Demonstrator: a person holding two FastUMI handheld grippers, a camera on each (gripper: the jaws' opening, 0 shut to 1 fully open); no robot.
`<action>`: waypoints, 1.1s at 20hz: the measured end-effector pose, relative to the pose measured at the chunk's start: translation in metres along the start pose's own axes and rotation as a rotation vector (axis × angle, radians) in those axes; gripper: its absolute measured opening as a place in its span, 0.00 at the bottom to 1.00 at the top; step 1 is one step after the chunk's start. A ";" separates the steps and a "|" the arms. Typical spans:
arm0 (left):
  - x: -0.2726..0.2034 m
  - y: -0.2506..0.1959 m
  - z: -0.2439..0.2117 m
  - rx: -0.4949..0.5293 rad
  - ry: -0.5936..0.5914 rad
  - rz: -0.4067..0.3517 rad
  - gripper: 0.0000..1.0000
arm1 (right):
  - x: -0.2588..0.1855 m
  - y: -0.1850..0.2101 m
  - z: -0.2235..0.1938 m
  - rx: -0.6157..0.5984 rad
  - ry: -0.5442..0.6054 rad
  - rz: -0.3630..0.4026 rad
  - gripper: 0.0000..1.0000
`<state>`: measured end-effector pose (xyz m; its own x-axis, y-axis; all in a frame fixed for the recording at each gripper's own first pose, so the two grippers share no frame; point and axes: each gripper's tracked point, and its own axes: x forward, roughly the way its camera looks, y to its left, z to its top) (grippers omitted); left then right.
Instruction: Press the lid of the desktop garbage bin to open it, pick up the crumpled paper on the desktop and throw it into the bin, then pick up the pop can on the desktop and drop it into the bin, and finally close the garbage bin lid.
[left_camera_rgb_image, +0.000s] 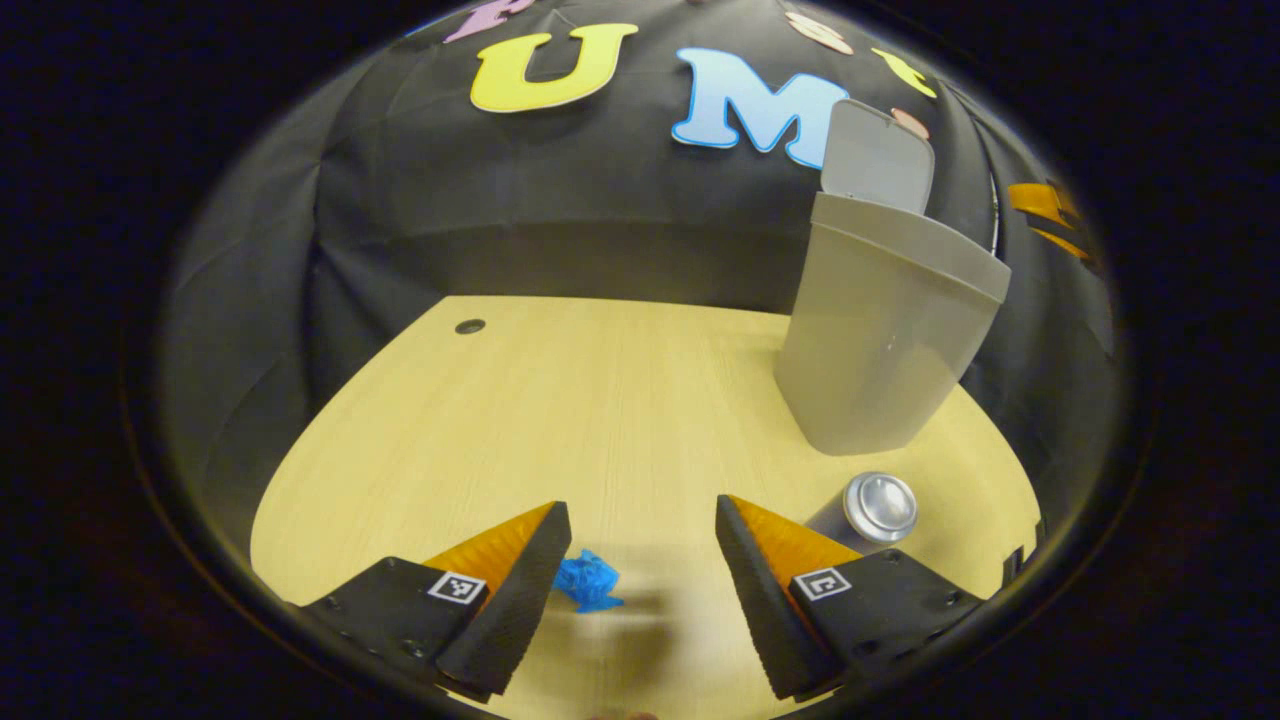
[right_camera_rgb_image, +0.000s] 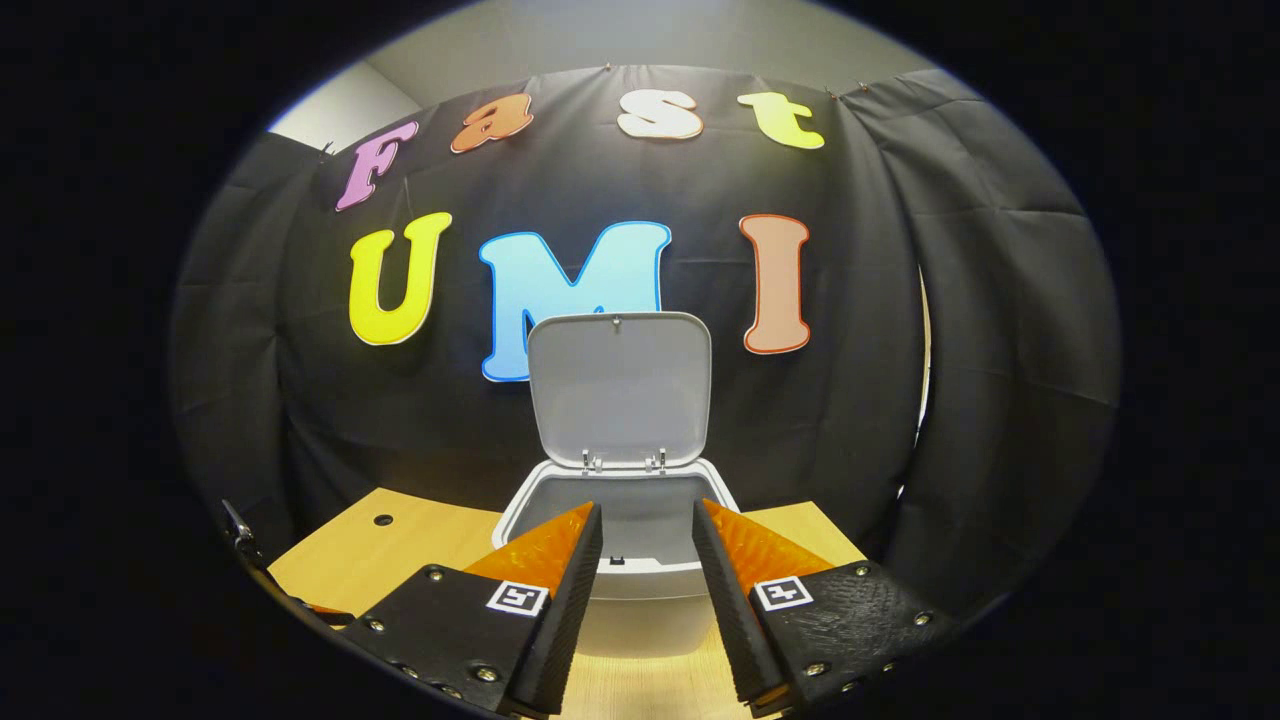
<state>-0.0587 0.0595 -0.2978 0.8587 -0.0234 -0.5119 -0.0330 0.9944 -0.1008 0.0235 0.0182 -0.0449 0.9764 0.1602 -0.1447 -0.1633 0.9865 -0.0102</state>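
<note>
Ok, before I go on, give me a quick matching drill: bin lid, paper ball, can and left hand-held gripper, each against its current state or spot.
Things:
1. bin lid
2. paper ball
3. can
4. left hand-held gripper

States:
A. on the desk between two open fingers
B. raised upright
C. open, holding nothing
D. on the desk near the bin's base

Pairs: 1-B, 2-A, 3-D, 4-C

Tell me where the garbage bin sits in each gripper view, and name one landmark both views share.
Left gripper view: the garbage bin stands at the right, seen from the side, its lid raised, the pop can on the desk in front of it.
Right gripper view: the bin is at centre, straight ahead beyond the right gripper, lid upright.
Shared landmark: the small dark hole in the desktop.
</note>
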 end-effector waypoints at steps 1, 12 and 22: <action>0.001 0.001 -0.005 0.002 0.011 0.003 0.96 | 0.000 0.000 -0.003 -0.001 0.005 0.000 0.60; 0.013 0.017 -0.048 0.034 0.104 0.040 0.96 | -0.004 0.001 -0.019 0.005 0.048 -0.010 0.60; 0.030 0.042 -0.071 0.037 0.173 0.075 0.96 | -0.013 -0.008 -0.028 0.016 0.067 -0.050 0.60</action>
<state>-0.0708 0.0928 -0.3775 0.7535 0.0369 -0.6564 -0.0724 0.9970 -0.0271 0.0081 0.0069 -0.0707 0.9714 0.1090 -0.2107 -0.1123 0.9937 -0.0034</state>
